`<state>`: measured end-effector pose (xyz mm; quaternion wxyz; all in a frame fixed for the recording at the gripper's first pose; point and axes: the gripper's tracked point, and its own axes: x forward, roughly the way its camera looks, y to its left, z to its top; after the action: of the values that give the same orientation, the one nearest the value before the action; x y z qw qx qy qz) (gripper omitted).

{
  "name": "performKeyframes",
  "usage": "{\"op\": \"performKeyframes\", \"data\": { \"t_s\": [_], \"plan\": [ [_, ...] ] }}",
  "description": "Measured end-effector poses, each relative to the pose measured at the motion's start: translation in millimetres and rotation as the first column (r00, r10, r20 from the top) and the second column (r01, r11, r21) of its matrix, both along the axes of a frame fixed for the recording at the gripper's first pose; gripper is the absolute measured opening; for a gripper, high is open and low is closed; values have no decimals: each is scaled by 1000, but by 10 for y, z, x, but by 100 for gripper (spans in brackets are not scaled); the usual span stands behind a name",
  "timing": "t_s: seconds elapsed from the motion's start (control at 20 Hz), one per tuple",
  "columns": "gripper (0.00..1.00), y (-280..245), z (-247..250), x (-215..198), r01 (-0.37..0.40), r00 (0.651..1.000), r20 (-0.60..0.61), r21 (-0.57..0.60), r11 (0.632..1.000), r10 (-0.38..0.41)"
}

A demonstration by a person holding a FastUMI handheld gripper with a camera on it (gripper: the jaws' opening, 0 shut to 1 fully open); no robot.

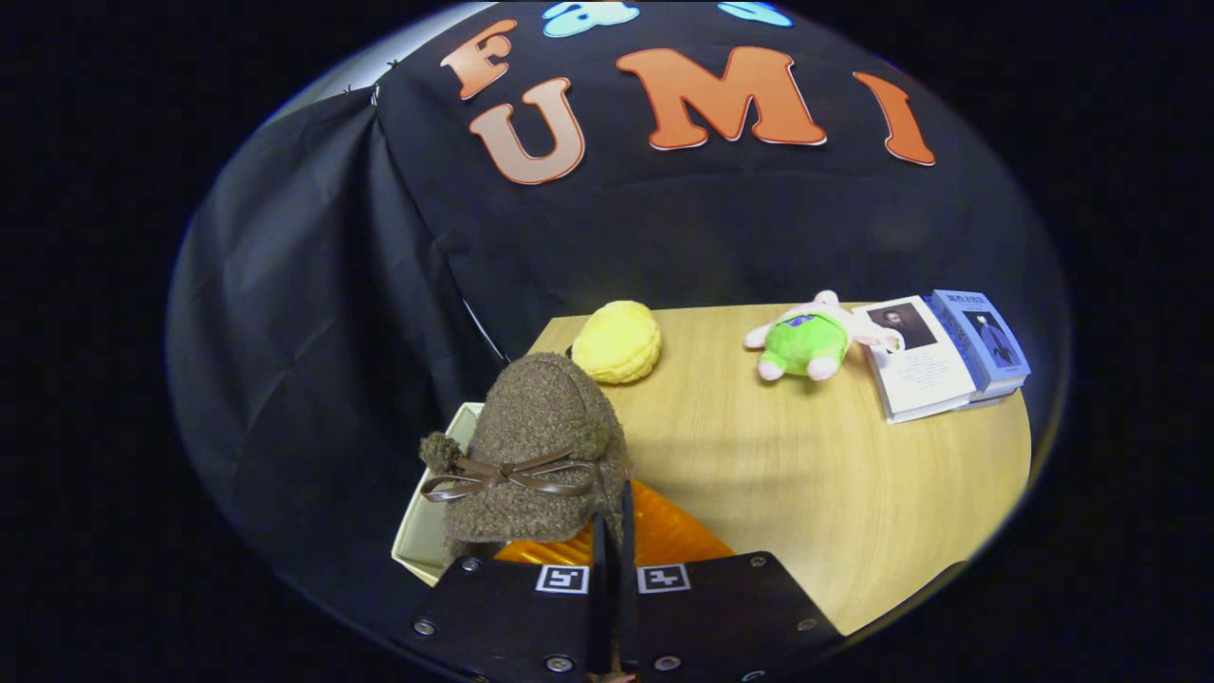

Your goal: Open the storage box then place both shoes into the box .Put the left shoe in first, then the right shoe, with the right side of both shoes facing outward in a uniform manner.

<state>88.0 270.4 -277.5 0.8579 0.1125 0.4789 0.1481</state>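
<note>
Recording booth (black-draped) — wooden table (806,465), plush toy (804,343), books (948,353)

Gripper (612,531) fingers pinched together on brown fuzzy shoe (536,446) (bow facing camera); shoe above white-walled storage box (429,526)

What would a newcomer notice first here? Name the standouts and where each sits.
A fuzzy brown shoe with a ribbon bow hangs just ahead of the gripper, pinched at its edge by the closed fingers, above the white storage box and its orange lid. Beyond it, a yellow plush lies on the wooden table.
</note>
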Motion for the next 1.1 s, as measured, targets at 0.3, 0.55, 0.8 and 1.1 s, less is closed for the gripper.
{"op": "performKeyframes", "data": {
  "t_s": [0.3,0.55,0.8,1.1],
  "plan": [
    [4,509,-137,81,11,999,-41,-9,1000,-11],
    [9,842,-423,-34,7,991,-133,-26,1000,-11],
    [50,1059,-536,-184,-55,979,-199,-12,998,51],
    [80,801,-58,-61,-37,999,-36,20,999,37]
  ]
}}
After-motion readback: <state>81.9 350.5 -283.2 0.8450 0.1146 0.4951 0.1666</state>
